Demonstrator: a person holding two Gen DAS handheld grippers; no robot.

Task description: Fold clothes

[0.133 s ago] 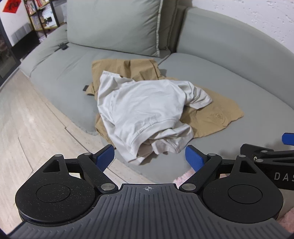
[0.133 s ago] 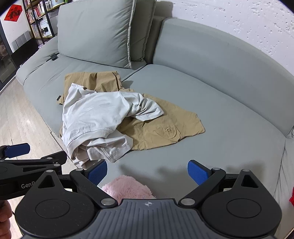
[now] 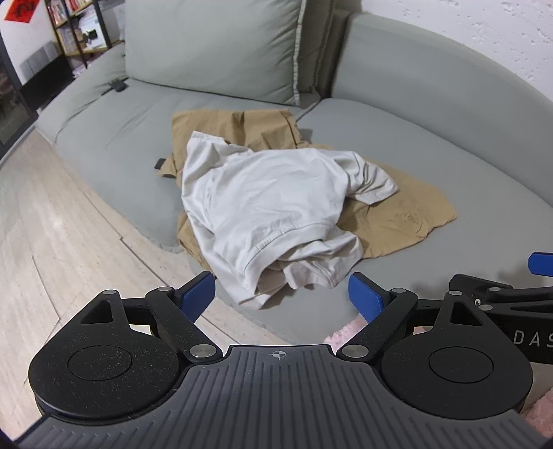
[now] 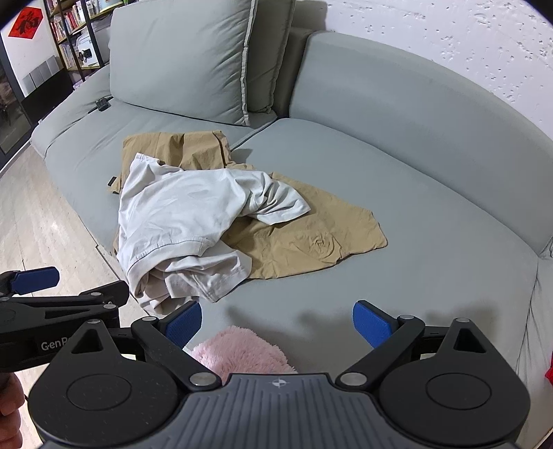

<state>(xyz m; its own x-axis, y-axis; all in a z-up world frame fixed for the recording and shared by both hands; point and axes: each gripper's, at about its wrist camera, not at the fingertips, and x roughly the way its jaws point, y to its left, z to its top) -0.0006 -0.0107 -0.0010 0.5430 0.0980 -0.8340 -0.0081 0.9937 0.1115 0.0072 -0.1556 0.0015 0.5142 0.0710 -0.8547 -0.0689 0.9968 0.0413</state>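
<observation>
1. You are facing a grey sofa (image 4: 397, 221) whose broad seat carries the clothes; a big grey back cushion (image 4: 183, 58) leans at the rear, and a white textured wall (image 4: 449, 38) stands behind.
2. To the left you have pale wood-look flooring (image 3: 52, 221), and far back a bookshelf (image 4: 74, 31) with a red paper decoration (image 4: 26, 22) on the wall beside it.
3. The white T-shirt (image 3: 269, 203) lies crumpled on top of the tan garment (image 3: 397, 214), which is spread flat on the seat. The shirt's bunched hem reaches the seat's front edge.
4. Your left tool (image 3: 281, 297) is released, blue pads wide apart, hovering just short of the shirt's hem and gripping nothing.
5. Your right tool (image 4: 276, 323) is likewise spread wide and empty, over bare seat to the right of the pile.
6. A pink fluffy item (image 4: 242, 352) sits below the right tool, mostly hidden by the tool body; you cannot tell what it is.
7. A small dark object (image 4: 103, 103) on the far seat is too small to identify, and much of the tan garment is covered by the shirt.
</observation>
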